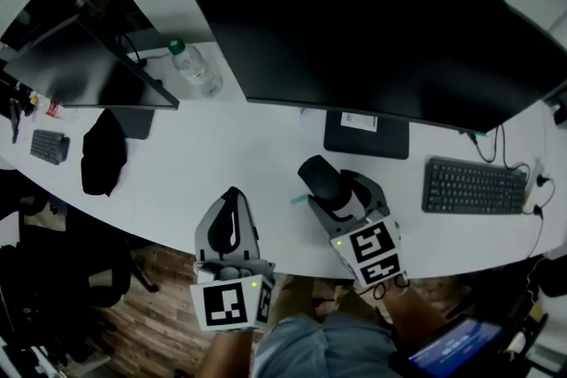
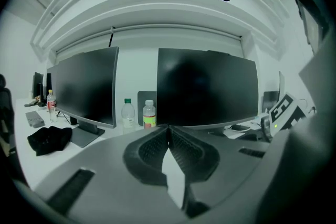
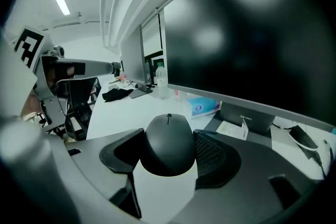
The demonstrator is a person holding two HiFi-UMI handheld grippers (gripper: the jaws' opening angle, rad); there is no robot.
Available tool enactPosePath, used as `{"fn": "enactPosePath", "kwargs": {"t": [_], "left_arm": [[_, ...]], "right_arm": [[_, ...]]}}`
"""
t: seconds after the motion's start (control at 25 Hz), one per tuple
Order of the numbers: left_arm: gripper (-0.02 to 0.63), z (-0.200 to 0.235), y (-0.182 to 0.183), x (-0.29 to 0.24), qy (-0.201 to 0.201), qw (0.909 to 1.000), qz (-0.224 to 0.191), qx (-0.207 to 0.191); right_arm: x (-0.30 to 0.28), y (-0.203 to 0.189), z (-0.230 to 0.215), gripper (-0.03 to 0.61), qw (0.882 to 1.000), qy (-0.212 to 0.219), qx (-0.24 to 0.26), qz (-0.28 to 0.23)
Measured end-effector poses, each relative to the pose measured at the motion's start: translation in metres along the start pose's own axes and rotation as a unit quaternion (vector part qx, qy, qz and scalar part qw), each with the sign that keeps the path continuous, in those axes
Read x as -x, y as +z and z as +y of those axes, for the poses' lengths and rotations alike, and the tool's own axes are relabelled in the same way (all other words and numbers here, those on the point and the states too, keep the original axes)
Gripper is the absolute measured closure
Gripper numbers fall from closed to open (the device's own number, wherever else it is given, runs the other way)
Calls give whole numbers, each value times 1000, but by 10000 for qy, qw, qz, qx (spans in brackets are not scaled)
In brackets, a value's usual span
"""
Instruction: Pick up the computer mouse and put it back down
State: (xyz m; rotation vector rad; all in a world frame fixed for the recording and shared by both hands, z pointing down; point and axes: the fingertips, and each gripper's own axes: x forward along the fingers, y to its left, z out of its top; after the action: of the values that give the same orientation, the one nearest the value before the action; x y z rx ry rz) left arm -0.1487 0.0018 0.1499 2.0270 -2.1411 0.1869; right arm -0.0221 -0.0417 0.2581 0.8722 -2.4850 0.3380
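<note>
The black computer mouse [image 3: 169, 144] sits between the jaws of my right gripper [image 1: 337, 190], with both pads pressed against its sides. In the head view the mouse [image 1: 319, 177] is over the white desk [image 1: 221, 164], just in front of the big monitor's stand [image 1: 366, 135]. Whether it rests on the desk I cannot tell. My left gripper [image 1: 232, 197] hovers to the left near the desk's front edge. In the left gripper view its jaws [image 2: 168, 129] meet at the tips with nothing between them.
A large dark monitor [image 1: 372, 31] spans the back, with a second one [image 1: 89, 71] at the left. A water bottle [image 1: 197, 71] stands between them. A keyboard [image 1: 474, 186] lies at the right, a black cloth [image 1: 102, 150] and a small keyboard [image 1: 49, 146] at the left.
</note>
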Motion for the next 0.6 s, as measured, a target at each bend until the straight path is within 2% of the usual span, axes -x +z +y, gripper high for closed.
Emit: {"fn": "enactPosePath", "kwargs": {"t": [0.6], "left_arm": [[609, 15, -47, -27, -94, 9982, 595, 27]], "right_arm": [[-43, -62, -7, 278, 9977, -61, -289, 618]]}}
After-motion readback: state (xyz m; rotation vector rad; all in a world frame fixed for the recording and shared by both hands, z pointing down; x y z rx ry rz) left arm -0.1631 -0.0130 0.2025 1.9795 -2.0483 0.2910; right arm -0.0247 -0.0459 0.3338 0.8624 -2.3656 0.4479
